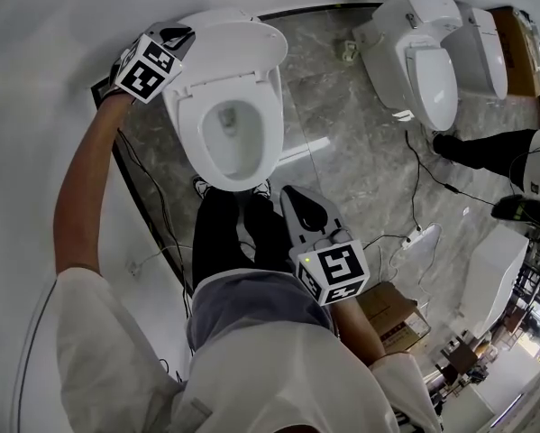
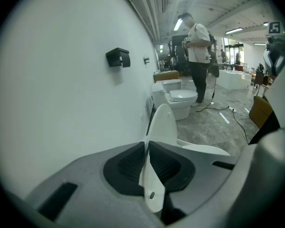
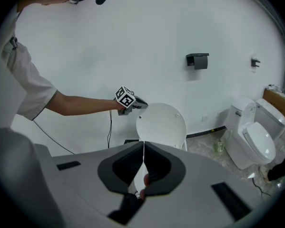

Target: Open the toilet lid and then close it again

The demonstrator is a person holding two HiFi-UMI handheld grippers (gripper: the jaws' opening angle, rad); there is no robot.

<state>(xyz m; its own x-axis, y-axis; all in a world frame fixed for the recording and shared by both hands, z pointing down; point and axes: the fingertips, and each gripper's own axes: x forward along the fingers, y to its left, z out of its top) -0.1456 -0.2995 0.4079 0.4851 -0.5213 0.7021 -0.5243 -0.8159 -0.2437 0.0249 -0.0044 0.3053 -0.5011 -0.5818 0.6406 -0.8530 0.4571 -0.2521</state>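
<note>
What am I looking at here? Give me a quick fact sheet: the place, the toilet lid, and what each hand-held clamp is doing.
Place: tiled room with white walls and several toilets
Lid: raised, standing upright
Seat: down, bowl open
Left gripper: shut on the lid's upper edge
Right gripper: shut, empty, held back near the person's legs
Nearby: two more toilets; a second person standing further off
</note>
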